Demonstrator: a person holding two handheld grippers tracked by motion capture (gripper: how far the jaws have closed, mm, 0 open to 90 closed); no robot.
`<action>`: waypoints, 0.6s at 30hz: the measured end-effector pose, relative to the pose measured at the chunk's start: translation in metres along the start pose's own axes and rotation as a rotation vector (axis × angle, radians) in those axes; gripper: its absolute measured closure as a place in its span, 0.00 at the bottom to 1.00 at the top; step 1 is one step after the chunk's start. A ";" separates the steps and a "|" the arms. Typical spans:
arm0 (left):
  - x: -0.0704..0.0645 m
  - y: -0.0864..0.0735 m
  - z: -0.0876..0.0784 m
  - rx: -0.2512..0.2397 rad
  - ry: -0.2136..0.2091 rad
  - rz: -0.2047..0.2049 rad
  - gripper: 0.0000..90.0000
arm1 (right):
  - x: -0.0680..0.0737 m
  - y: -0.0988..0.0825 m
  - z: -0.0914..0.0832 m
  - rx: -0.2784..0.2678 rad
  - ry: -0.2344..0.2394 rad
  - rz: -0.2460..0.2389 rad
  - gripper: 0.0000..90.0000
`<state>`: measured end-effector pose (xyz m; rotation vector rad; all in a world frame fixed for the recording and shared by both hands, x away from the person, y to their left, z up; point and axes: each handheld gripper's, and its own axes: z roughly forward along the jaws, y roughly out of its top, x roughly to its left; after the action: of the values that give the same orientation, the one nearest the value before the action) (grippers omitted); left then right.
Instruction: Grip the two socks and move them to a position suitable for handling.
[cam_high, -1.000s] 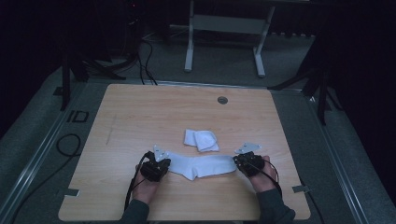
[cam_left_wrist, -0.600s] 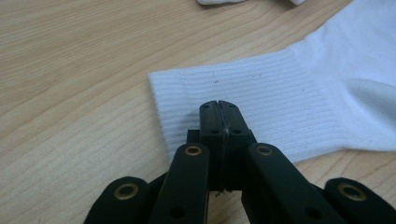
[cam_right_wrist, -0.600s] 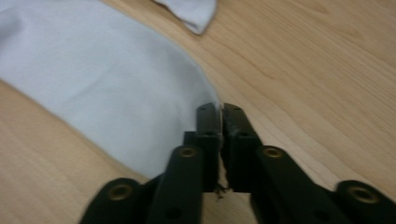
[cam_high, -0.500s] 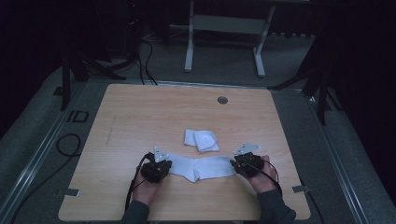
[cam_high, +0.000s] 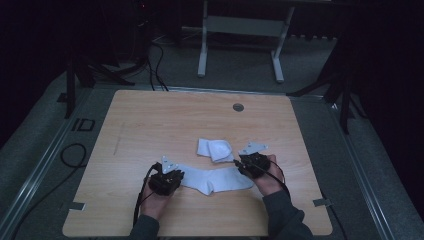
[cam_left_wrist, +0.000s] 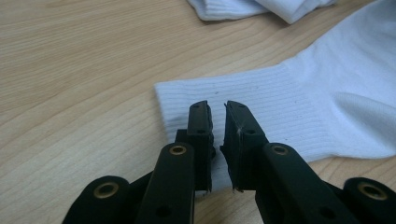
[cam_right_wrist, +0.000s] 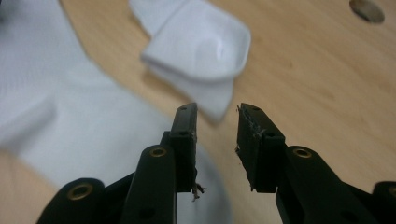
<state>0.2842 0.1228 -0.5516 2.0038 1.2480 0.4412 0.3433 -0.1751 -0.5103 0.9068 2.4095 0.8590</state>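
My left gripper (cam_left_wrist: 217, 116) sits over the ribbed cuff of the flat sock (cam_high: 212, 178), jaws narrowly parted and not yet clamped. My right gripper (cam_right_wrist: 217, 121), jaws wider, is at its toe end. I should seat both on the fabric edges before lifting. The folded sock (cam_high: 214, 149) lies just beyond; the table (cam_high: 150, 120) offers room farther out.

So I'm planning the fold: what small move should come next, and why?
Probably shut the left tongs on the flat sock: they stand slightly parted over its ribbed cuff, holding nothing. The right tongs are open at the toe end.
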 end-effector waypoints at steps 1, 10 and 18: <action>0.001 0.001 -0.001 -0.002 -0.003 -0.007 0.89 | -0.002 0.009 0.009 -0.028 0.003 0.039 0.76; -0.002 0.008 -0.006 -0.012 -0.005 0.011 0.90 | -0.004 0.031 0.051 0.016 -0.001 0.038 0.87; 0.000 0.016 -0.008 -0.019 0.014 0.012 0.92 | -0.008 0.027 0.077 0.090 0.003 0.065 0.89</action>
<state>0.2900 0.1219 -0.5347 1.9965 1.2368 0.4713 0.4043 -0.1335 -0.5461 1.0237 2.4504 0.7808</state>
